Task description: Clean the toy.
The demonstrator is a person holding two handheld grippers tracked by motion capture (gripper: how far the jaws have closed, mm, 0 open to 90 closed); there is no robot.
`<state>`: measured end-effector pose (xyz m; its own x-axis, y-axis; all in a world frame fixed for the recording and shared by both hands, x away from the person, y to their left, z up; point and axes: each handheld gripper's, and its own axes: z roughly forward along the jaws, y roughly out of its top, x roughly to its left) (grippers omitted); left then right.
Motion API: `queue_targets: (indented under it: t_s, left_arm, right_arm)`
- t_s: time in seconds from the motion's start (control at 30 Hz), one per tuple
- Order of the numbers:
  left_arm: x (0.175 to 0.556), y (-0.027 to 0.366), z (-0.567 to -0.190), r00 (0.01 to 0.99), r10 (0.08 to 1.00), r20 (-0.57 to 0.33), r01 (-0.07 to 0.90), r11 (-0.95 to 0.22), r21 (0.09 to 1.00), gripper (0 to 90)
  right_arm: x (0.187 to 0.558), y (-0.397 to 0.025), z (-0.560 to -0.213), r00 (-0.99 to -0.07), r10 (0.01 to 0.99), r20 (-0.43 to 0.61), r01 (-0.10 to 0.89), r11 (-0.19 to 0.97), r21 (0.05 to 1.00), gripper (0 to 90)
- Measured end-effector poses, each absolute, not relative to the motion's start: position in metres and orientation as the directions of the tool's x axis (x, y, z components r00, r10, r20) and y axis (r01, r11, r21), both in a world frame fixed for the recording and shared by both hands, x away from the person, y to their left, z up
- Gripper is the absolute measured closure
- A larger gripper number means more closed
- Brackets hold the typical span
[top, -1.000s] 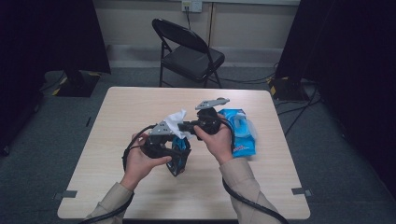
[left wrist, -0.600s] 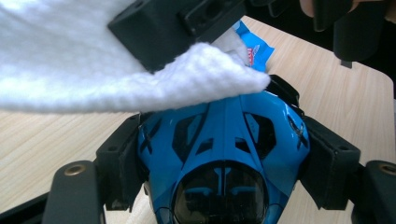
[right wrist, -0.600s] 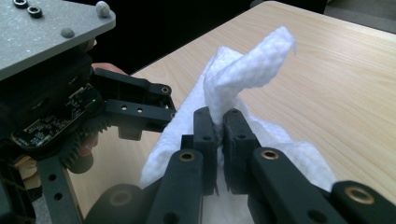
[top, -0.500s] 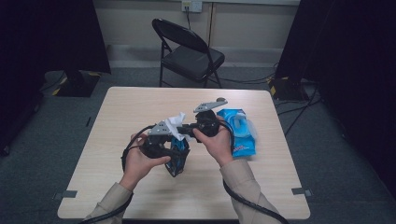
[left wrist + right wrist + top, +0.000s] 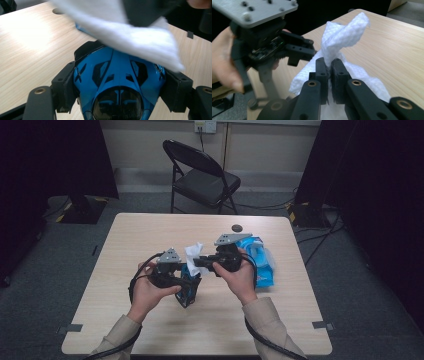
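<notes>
- Blue plastic, glossy and ribbed: a toy car [image 5: 117, 82] sits clamped between the jaws of the left gripper [image 5: 120, 87], which press its two flanks, held above the table [image 5: 150, 235] near its middle.
- The right gripper [image 5: 330, 72] has its jaws nearly closed, pinching a white wipe [image 5: 342, 35] whose twisted tail stands up past the fingertips while the rest bunches below them.
- In the left gripper view the wipe drapes across the car's far end, touching it; this looks like a wiping job under way.
- From above, the person's two hands meet over the tabletop, the left hand [image 5: 150, 292] steadying the car and the right hand [image 5: 240, 277] bringing the wipe in from the side.
- A blue wipe pack [image 5: 260, 262] lies on the table just beyond the right hand; a small dark disc [image 5: 236, 227] rests farther back, and a folding chair [image 5: 205, 175] stands behind the table.
- Risk, as I judge it: the grip on the wipe is narrow, so a hard drag could pull the sheet free or tear it.
- A sideways push from the right could also twist the smooth car in the left jaws and let it slip to the table.
</notes>
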<state>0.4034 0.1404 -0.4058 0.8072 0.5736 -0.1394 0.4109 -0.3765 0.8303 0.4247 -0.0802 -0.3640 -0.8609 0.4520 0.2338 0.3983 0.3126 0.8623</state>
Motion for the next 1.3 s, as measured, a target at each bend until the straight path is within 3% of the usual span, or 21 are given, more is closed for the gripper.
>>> queue_targets:
  t_s: [0.63,0.93,1.3]
  left_arm:
    - [0.404,0.143,-0.407,0.8,0.582,-0.142,0.417,-0.371,0.83,25.7]
    - [0.397,0.133,-0.399,0.825,0.548,-0.141,0.389,-0.37,0.844,25.7]
    - [0.395,0.129,-0.403,0.835,0.53,-0.145,0.386,-0.379,0.841,25.7]
  right_arm:
    - [0.409,-0.097,-0.374,-0.862,0.451,0.231,0.389,0.297,0.872,85.8]
    - [0.434,-0.11,-0.356,-0.808,0.531,0.256,0.422,0.217,0.88,85.8]
    - [0.456,-0.075,-0.361,-0.806,0.534,0.255,0.449,0.271,0.852,85.8]
